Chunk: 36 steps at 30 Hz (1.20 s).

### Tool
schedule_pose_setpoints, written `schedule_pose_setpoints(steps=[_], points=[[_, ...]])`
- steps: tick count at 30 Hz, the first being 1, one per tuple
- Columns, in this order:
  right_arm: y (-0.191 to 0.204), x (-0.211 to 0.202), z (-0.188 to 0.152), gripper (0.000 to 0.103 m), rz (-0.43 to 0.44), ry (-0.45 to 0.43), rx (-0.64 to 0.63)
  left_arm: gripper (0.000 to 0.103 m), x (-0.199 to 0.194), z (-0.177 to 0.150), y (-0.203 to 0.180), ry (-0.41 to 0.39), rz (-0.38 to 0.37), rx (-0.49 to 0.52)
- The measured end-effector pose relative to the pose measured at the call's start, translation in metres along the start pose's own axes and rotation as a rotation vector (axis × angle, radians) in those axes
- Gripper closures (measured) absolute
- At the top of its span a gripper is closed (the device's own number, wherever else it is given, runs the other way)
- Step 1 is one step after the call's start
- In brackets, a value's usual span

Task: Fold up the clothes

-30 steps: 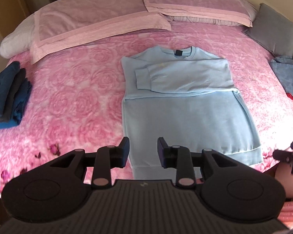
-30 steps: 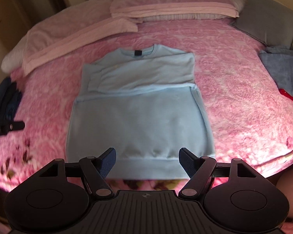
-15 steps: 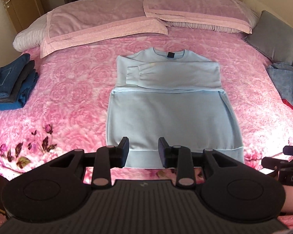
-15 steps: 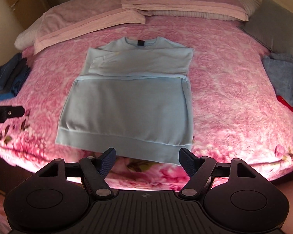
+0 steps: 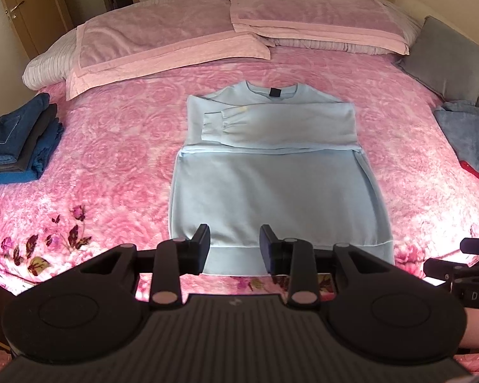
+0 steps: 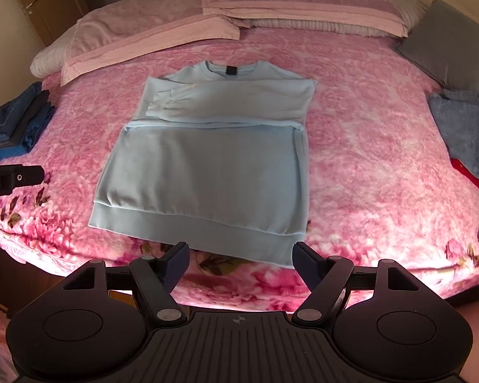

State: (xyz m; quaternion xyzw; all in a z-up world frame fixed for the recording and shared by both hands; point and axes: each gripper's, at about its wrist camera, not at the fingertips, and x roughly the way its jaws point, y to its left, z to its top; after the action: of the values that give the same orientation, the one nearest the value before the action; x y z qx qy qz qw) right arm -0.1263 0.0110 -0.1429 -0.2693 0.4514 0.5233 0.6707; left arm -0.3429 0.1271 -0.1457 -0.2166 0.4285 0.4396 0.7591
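Sweatshirt [image 5: 271, 188] is lying flat on the pink bedspread [image 5: 111, 172], collar at twelve o'clock, hem at six, sleeves crossed over the chest, so its long axis is running straight away from you. You are holding the left gripper [image 5: 234, 249] over the hem band, slightly left of its middle, jaws apart and gripping nothing. You are holding the right gripper [image 6: 241, 263] just short of the hem's right half, which is sitting at twelve o'clock from it, jaws spread wider and also empty. Your left gripper is sitting nearer the cloth. A bottom-to-collar fold looks likely to start from that hem.
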Motion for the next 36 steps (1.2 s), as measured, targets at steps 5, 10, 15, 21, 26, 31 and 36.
schedule_pose_setpoints(steps=[5,10,15,21,26,31,36], points=[[0.004,0.010,0.004,0.029,0.000,0.008,-0.002,0.072,0.012,0.002,0.010,0.018,-0.010,-0.008],[-0.002,0.039,-0.004,0.029,-0.006,0.022,0.018,0.072,0.033,-0.007,0.030,0.036,-0.014,-0.029],[-0.007,0.069,-0.012,0.029,-0.011,0.037,0.037,0.072,0.063,-0.031,0.063,0.057,-0.008,-0.080],[-0.024,0.109,-0.025,0.029,-0.026,0.020,0.073,0.072,0.127,-0.073,0.106,0.068,-0.040,-0.127],[-0.081,0.139,-0.044,0.029,0.022,-0.110,0.226,0.070,0.181,-0.088,0.138,0.013,-0.148,-0.197],[-0.141,0.166,-0.059,0.029,0.120,-0.233,0.403,0.068,0.232,-0.089,0.166,-0.021,-0.278,-0.291],[-0.183,0.187,-0.071,0.029,0.285,-0.288,0.584,0.067,0.264,-0.091,0.186,-0.056,-0.357,-0.374]])
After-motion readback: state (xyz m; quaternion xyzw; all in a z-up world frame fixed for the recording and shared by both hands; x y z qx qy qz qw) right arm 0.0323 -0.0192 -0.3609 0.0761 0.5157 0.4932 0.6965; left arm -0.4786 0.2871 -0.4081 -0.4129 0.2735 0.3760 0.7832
